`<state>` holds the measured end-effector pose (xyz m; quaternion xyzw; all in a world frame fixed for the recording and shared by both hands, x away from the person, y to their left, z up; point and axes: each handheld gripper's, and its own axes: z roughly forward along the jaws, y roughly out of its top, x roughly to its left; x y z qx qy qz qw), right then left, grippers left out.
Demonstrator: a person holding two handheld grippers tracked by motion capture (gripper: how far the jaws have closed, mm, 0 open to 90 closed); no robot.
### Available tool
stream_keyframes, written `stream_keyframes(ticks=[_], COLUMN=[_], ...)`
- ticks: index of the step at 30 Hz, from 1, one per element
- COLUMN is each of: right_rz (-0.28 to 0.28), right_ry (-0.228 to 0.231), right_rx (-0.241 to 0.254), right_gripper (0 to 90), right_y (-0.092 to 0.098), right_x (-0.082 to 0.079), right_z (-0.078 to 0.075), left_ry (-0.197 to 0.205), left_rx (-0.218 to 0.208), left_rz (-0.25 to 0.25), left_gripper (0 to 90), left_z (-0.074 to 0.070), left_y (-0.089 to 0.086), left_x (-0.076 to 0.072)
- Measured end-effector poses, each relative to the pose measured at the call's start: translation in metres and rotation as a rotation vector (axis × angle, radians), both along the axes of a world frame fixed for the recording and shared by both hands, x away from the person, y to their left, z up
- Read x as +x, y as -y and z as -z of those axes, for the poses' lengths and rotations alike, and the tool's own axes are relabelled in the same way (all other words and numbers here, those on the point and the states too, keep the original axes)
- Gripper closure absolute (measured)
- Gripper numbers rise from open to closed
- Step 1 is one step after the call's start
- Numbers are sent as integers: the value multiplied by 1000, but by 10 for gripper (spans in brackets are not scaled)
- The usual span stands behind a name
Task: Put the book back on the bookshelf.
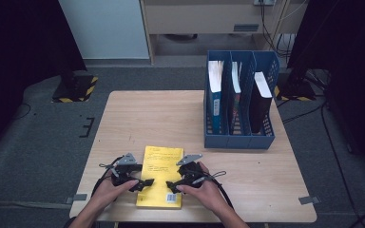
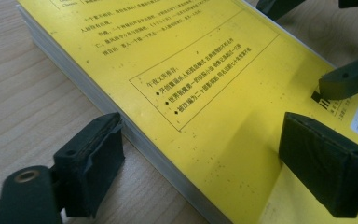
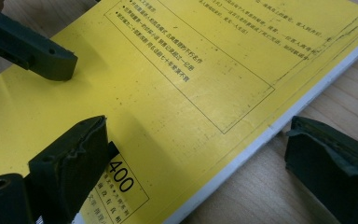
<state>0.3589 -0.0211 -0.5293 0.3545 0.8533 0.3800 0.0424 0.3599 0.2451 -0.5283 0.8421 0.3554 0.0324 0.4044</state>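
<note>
Both claws are released: my left claw [image 1: 141, 183] straddles one long edge of the yellow book [image 1: 160, 176] lying flat on the bench [image 1: 247, 166], my right claw [image 1: 172, 185] the opposite edge. Squeezing now, a lower jaw could jam against the wood or pinch only the cover, bending it.

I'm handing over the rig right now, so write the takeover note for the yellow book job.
Left gripper: open, fingers straddling the yellow book's left edge, one over the cover, one on the table side.
Right gripper: open, straddling the right edge the same way.
Book: flat, back cover up, near the front of the table. The blue file rack stands at the far right with books in its slots.
Done: both grippers placed at the book.
Left: grip and lift it, probably towards the rack.
</note>
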Motion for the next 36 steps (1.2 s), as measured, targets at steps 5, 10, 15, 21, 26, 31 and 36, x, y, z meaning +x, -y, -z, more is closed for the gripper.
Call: stream_keyframes(ticks=[5, 10, 15, 21, 26, 31, 36], right_rz=[1, 1, 0, -2, -2, -3, -3], right_ry=[1, 2, 0, 4, 5, 3, 4], right_rx=[0, 0, 0, 3, 7, 11, 13], right_gripper=[67, 67, 67, 67, 67, 65, 65], right_y=[0, 0, 0, 1, 1, 1, 2], right_x=[0, 0, -1, -1, -1, -1, -1], right_z=[0, 0, 0, 1, 1, 1, 1], left_ry=[-9, 1, 12, -4, -10, 1, -12], left_rx=[6, -23, -61, -35, -50, -42, -14], left_rz=[-17, -24, -9, 50, 38, 60, 81], left_gripper=[206, 259, 292, 310, 291, 291, 293], left_z=[-2, -8, -13, -14, -14, -19, -16], left_y=[-1, -5, -6, 0, 3, 14, 25], left_x=[1, 0, -1, -6, 0, 7, 13])
